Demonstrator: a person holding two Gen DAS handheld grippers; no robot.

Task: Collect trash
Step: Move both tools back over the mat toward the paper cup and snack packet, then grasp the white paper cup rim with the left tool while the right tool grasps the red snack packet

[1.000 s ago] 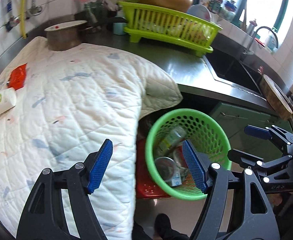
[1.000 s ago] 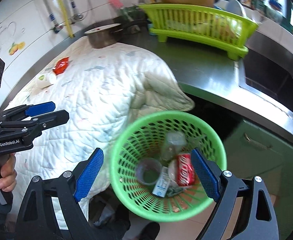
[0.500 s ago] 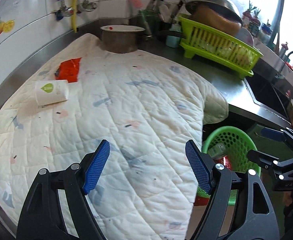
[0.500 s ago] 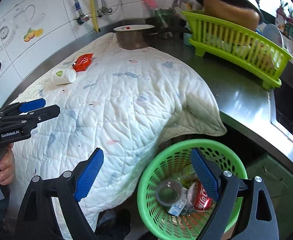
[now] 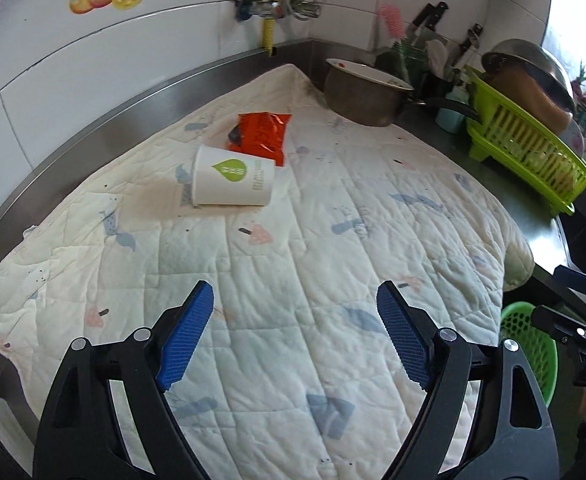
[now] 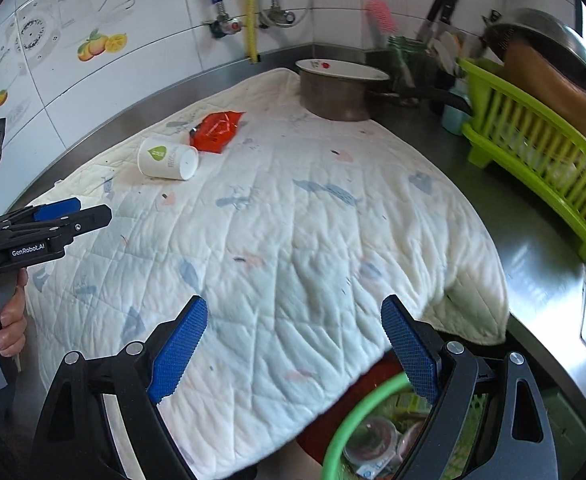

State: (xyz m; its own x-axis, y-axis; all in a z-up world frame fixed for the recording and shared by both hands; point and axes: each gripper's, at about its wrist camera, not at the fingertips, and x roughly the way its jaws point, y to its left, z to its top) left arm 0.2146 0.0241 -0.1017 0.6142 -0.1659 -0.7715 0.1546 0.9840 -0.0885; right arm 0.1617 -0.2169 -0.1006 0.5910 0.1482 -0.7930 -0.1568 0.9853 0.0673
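A white paper cup (image 5: 233,181) with a green leaf logo lies on its side on the quilted cloth (image 5: 293,264), next to a red foil wrapper (image 5: 260,138). Both also show in the right wrist view, the cup (image 6: 167,158) and the wrapper (image 6: 215,131). The green trash basket (image 6: 357,420) sits below the counter edge with several pieces of trash inside; it also shows in the left wrist view (image 5: 529,344). My left gripper (image 5: 293,340) is open and empty above the cloth. My right gripper (image 6: 293,352) is open and empty over the cloth's edge, above the basket.
A metal pot (image 5: 363,94) with a plate on it stands at the cloth's far corner. A lime dish rack (image 5: 525,148) with a steel bowl stands on the steel counter to the right. A tiled wall with pipes (image 5: 271,8) runs behind.
Both grippers rose from the basket and swung left over the cloth. The cup and wrapper are now nearer and more central. Both grippers stayed open.
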